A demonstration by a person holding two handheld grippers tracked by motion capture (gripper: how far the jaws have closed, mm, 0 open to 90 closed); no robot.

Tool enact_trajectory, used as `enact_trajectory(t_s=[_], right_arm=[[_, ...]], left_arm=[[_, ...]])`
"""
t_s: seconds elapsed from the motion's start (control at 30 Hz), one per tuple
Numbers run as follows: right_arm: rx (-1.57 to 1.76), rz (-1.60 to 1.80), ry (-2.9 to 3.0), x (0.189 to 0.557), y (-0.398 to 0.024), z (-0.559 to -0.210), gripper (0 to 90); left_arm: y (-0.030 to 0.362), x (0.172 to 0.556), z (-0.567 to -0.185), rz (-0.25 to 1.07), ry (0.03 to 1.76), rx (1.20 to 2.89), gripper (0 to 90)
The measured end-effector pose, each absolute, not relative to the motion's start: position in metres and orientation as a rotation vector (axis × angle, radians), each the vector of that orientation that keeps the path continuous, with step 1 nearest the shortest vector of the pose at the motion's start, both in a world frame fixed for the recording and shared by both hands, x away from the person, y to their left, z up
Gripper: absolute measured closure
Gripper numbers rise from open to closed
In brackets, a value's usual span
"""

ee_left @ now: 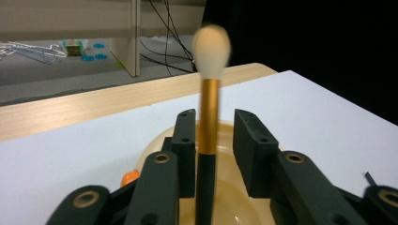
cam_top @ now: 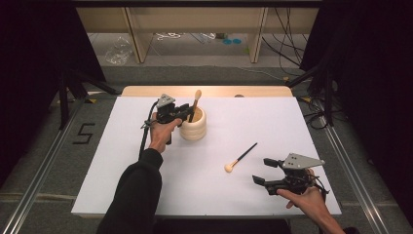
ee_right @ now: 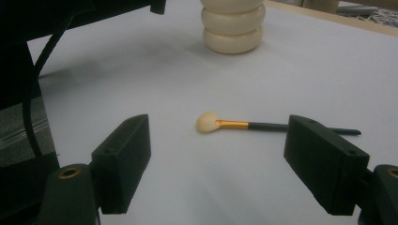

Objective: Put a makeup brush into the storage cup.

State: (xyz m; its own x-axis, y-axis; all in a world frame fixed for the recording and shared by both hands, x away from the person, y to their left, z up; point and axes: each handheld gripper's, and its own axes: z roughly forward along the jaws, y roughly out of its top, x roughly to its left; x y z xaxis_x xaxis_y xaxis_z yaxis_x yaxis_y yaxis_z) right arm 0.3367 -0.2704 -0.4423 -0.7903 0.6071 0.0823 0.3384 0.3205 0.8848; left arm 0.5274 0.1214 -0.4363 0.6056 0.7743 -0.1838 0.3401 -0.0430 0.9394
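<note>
High view: two brushes, one holder.
Left gripper (cam_top: 189, 115) slack around upright brush (cam_top: 196, 102) in holder (cam_top: 193, 127); right gripper (cam_top: 265, 171) wide, empty, near second brush (cam_top: 239, 159).

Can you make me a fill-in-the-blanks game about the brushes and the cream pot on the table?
1. The brush between the left gripper jaws stands in the cream ____.
2. The other brush lies flat on the ____ table.
3. The right gripper has its jaws wide ____.
4. The standing brush has its fluffy tip pointing ____.

Missing words: pot; white; open; up
</note>
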Motion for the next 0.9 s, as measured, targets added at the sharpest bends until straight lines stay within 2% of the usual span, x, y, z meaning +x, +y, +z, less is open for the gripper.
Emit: enact_trajectory(t_s=[0.2,0.47,0.63,0.77,0.9], right_arm=[[0.856,1.457,2.324,0.337,-0.270,-0.442,24.1],[0.854,1.454,2.320,0.337,-0.271,-0.442,24.1],[0.858,1.453,2.316,0.337,-0.271,-0.442,24.1],[0.857,1.451,2.317,0.337,-0.271,-0.442,24.1],[0.855,1.451,2.316,0.337,-0.271,-0.442,24.1]], left_arm=[[0.123,0.524,-0.433,0.455,0.963,1.636,62.2],[0.127,0.508,-0.419,0.445,0.956,1.683,40.7],[0.129,0.492,-0.413,0.427,0.956,1.692,31.7],[0.128,0.476,-0.414,0.401,0.958,1.698,30.1],[0.128,0.460,-0.413,0.432,0.954,1.702,29.1]])
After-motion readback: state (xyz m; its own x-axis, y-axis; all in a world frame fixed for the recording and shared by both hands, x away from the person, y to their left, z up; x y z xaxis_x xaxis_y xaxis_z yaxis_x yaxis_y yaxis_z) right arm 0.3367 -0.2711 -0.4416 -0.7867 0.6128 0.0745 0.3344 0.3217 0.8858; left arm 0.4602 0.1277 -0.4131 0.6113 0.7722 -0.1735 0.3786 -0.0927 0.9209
